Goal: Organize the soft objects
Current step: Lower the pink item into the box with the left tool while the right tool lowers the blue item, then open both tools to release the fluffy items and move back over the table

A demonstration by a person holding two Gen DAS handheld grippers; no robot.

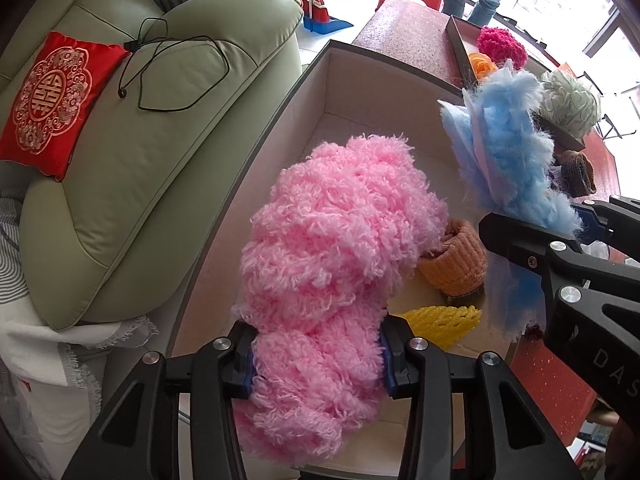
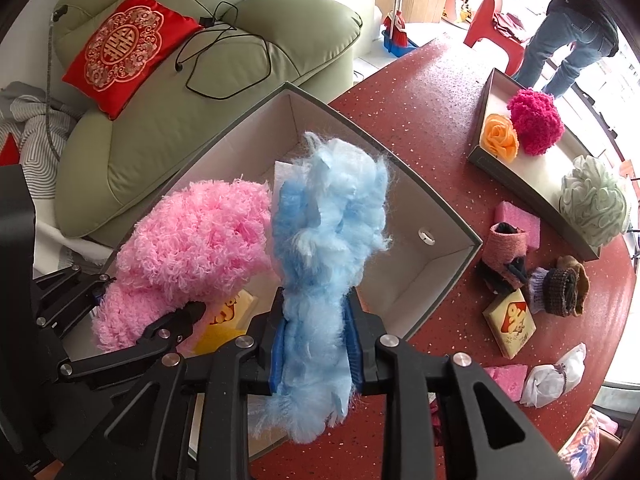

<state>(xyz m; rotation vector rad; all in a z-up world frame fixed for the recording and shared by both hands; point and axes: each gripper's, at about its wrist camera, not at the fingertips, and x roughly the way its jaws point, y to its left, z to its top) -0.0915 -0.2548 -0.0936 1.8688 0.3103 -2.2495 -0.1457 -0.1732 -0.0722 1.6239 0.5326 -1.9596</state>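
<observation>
- Red speckled tabletop (image 2: 420,92) is carrying our open box (image 2: 452,276) beside a green sofa (image 1: 132,168).
- We are clenching the left gripper (image 1: 318,364) on pink fluffy yarn (image 1: 332,248), poking forward along the fingers, over the box interior.
- We are clamping the right gripper (image 2: 318,344) on blue fluffy yarn (image 2: 328,232), likewise upright, hovering near the box's right wall, seemingly ready for dropping.

Pink fluffy bundle (image 1: 332,264), blue fluffy bundle (image 2: 328,240) held above open box (image 2: 420,280)
</observation>
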